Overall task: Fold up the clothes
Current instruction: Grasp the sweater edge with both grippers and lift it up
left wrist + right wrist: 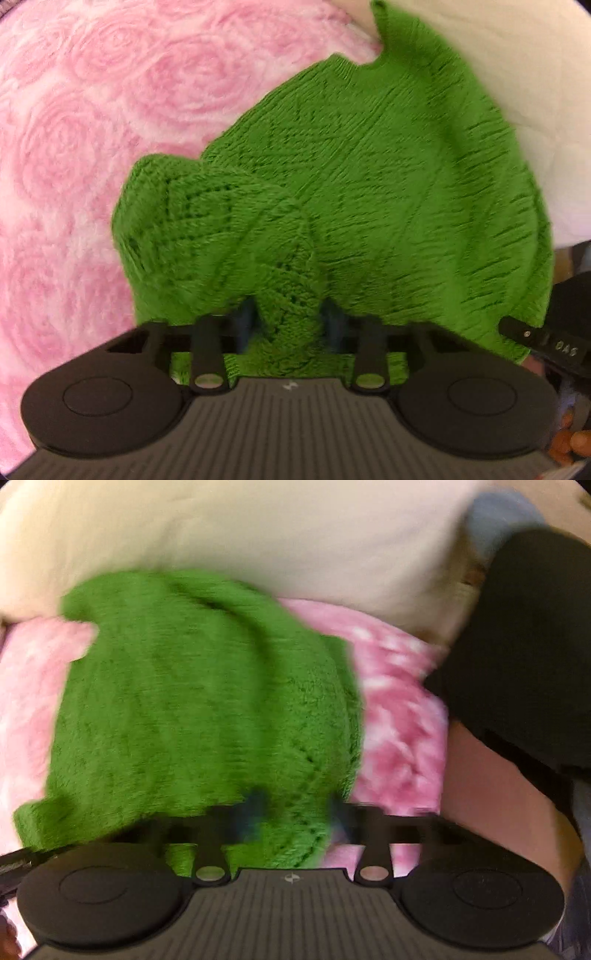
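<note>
A green knitted sweater (369,177) lies bunched on a pink rose-patterned blanket (81,129). My left gripper (290,314) is shut on a bunched fold of the sweater at its near edge. In the right wrist view the same sweater (192,701) shows blurred, and my right gripper (295,812) is shut on its near right edge. The fingertips of both grippers are mostly buried in the knit. The right gripper's body (554,343) shows at the right edge of the left wrist view.
A cream pillow (258,535) lies behind the sweater, also in the left wrist view (535,74). The person's black-clad body and bare leg (517,664) are at the right. The pink blanket (399,720) spreads around the sweater.
</note>
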The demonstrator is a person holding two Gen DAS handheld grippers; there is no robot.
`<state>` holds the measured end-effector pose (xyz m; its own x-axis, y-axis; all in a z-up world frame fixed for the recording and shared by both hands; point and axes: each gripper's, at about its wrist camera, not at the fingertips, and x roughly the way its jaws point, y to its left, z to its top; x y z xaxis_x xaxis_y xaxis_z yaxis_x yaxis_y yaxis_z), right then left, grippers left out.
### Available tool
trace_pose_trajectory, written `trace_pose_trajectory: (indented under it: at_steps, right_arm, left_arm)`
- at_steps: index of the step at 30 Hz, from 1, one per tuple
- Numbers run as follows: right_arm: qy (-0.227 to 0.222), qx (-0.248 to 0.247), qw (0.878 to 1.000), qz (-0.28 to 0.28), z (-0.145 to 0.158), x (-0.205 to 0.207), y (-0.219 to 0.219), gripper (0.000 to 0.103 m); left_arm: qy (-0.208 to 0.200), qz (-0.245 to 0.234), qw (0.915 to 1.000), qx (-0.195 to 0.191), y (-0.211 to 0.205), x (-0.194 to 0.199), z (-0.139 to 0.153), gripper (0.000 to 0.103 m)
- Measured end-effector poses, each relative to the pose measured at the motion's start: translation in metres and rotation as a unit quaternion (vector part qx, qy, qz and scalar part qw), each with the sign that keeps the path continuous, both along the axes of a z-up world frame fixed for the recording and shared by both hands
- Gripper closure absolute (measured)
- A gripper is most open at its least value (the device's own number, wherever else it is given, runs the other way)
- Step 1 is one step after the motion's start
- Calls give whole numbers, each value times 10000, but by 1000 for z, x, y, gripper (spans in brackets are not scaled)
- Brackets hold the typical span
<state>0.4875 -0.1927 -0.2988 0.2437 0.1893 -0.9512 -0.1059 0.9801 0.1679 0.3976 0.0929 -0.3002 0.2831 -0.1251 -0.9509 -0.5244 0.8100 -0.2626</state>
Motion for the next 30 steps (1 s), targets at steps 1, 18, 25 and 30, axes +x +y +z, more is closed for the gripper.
trace_pose_trajectory:
  at_steps: [1,18,25,30]
  right_arm:
    - [-131,-35,9998,163,7,-2,7,85]
    - [-1400,2034,9231,2948,209,-111,159,88]
    - [-1065,2809,8558,4210,269,-241,237,88]
    - [-926,3285,7896,5099,306,-361,294,88]
  left_arm:
    - [-121,57,9999,-62,3,-3,5,87]
    - [-2242,1964,9531,527,70,-251,203,91]
    - [-2649,3357,8927,1420,81,-458,298,91]
    - [-2584,4180,8436,2162,62,-597,347,91]
